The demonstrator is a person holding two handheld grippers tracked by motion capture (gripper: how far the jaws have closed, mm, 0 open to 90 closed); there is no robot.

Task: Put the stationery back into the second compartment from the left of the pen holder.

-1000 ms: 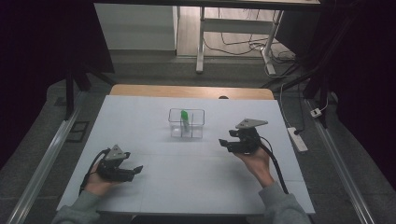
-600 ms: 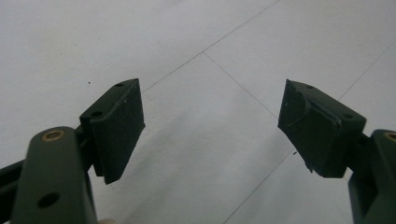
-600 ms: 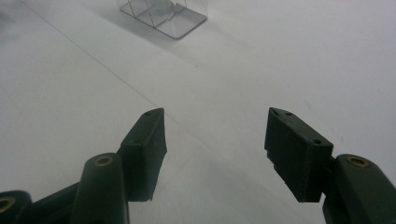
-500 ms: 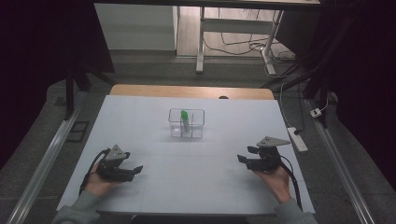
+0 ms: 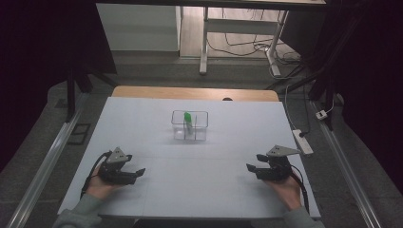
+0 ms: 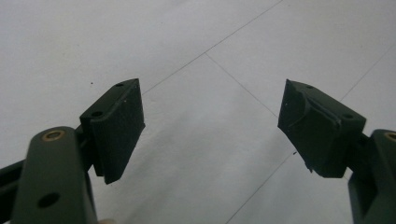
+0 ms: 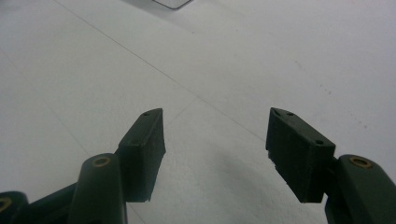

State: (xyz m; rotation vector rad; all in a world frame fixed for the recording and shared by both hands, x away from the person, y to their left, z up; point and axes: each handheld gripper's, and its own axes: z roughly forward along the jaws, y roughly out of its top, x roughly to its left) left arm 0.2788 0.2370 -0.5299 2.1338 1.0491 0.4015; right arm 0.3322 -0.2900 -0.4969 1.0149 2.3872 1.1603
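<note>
A clear plastic box [image 5: 199, 133] stands at the middle of the white table [image 5: 190, 190], with a green-capped item [image 5: 187, 117] upright inside it. My left gripper [image 5: 138, 173] rests low at the front left, held by a hand, jaws pointing right. In the left gripper view the left gripper [image 6: 212, 126] is open over bare table. My right gripper [image 5: 253, 168] sits at the front right, pointing left. The right gripper view has the right gripper [image 7: 215, 149] open with nothing between its pads [image 7: 144, 149]. A corner of the clear box [image 7: 172, 3] shows at the top edge.
A wooden strip [image 5: 195, 92] runs along the table's far edge. A white power strip [image 5: 303, 141] lies off the right side. Metal rails [image 5: 43, 166] flank the table. Desk legs and cables [image 5: 237, 45] stand on the floor beyond.
My right gripper has moved away from the box toward the front right of the table and sunk closer to the surface. The left gripper has kept still.
</note>
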